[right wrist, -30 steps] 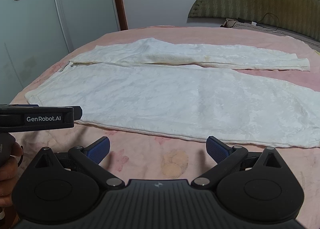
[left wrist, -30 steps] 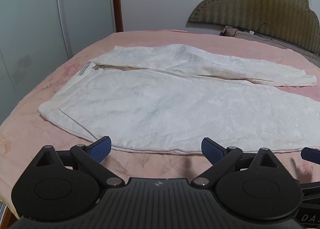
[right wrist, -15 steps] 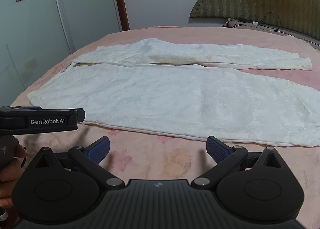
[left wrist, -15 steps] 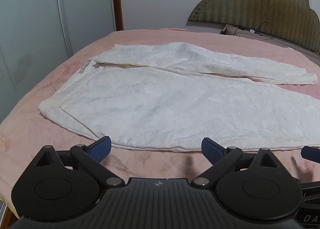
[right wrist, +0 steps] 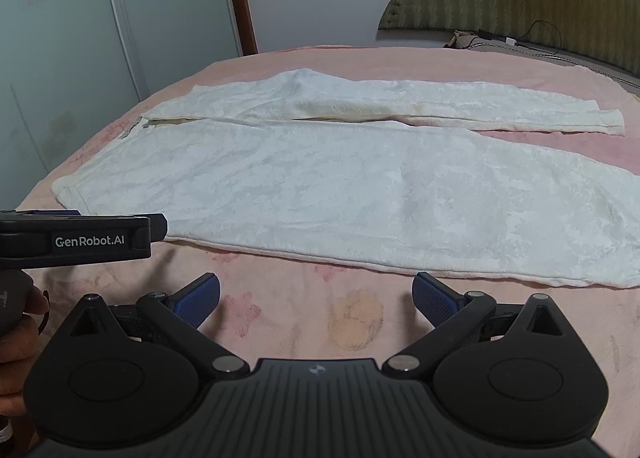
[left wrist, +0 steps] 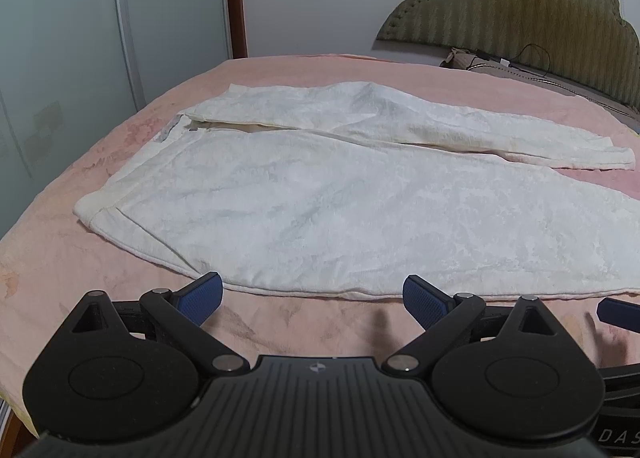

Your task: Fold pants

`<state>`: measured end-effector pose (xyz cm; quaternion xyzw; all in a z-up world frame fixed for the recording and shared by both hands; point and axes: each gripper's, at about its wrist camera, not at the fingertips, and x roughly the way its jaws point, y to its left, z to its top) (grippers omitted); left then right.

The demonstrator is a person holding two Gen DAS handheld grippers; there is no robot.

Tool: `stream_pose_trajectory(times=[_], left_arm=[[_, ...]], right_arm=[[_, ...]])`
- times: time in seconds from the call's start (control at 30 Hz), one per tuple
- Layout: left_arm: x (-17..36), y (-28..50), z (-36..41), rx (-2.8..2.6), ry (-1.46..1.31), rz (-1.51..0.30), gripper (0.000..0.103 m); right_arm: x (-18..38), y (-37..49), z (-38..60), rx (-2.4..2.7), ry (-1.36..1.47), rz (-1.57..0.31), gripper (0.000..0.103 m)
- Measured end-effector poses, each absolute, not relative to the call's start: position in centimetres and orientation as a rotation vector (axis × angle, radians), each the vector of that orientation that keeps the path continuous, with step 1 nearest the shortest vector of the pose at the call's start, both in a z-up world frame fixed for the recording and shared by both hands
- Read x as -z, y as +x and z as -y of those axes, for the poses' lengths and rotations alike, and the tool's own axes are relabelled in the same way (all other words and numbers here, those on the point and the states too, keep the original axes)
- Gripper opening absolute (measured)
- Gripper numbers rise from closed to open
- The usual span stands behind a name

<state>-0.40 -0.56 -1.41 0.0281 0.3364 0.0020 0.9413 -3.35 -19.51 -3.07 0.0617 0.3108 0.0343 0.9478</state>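
Observation:
White pants (left wrist: 320,201) lie spread flat on a pink bed, waistband at the left, both legs running to the right; the far leg (left wrist: 440,129) lies apart from the near one. In the right wrist view the same pants (right wrist: 340,185) fill the middle. My left gripper (left wrist: 312,298) is open, its blue pads just short of the near hem edge, nothing between them. My right gripper (right wrist: 316,298) is open too, over bare bedsheet a little short of the near edge. The left gripper's body (right wrist: 80,236) shows at the left of the right wrist view.
The pink bedsheet (right wrist: 352,322) has flower prints. A padded headboard (left wrist: 520,5) stands at the back right with a cable and small items (left wrist: 500,61) below it. Wardrobe doors (left wrist: 80,57) line the left side. A hand (right wrist: 20,322) holds the left gripper.
Both grippers have edged forward toward the near edge of the pants and tilted slightly down. Both stay open. The pants have not moved.

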Motion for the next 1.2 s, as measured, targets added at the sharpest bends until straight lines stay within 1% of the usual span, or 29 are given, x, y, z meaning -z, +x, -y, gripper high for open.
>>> stream_pose_trajectory(times=[0.17, 0.4, 0.47, 0.6, 0.77, 0.87, 1.0, 1.07, 1.2], left_arm=[[1.7, -0.5, 0.3, -0.005, 0.053, -0.673, 0.099], [1.0, 0.5, -1.3, -0.009, 0.011, -0.619, 0.099], [0.5, 1.4, -1.8, -0.040, 0.025, -0.592, 0.099], [-0.3, 4.1, -2.8, -0.103, 0.040, -0.576, 0.099], [-1.0, 8.7, -3.6, -0.150, 0.054, -0.576, 0.099], [-1.1, 11.8, -3.5, -0.195, 0.081, -0.562, 0.099], [-0.1, 15.2, -3.9, -0.278, 0.129, -0.518, 0.099], [1.2, 16.2, -4.3, -0.303, 0.144, -0.528, 0.099], [4.1, 17.5, -5.0, -0.263, 0.122, -0.612, 0.099]], right_arm=[[3.3, -3.4, 19.6, -0.074, 0.133, -0.625, 0.103], [3.3, -3.8, 20.5, -0.121, 0.155, -0.515, 0.103], [3.0, -3.8, 20.3, -0.119, 0.092, -0.487, 0.103], [2.6, -2.6, 18.6, -0.086, -0.115, -0.489, 0.103], [0.7, -0.3, 17.9, -0.132, -0.200, -0.411, 0.103], [0.0, 1.9, 17.4, -0.184, -0.292, -0.344, 0.103], [-0.3, 7.7, 16.7, -0.185, -0.422, -0.392, 0.103], [-1.2, 10.5, 17.0, -0.246, -0.405, -0.377, 0.103], [-3.4, 17.6, 17.1, -0.359, -0.324, -0.376, 0.103]])
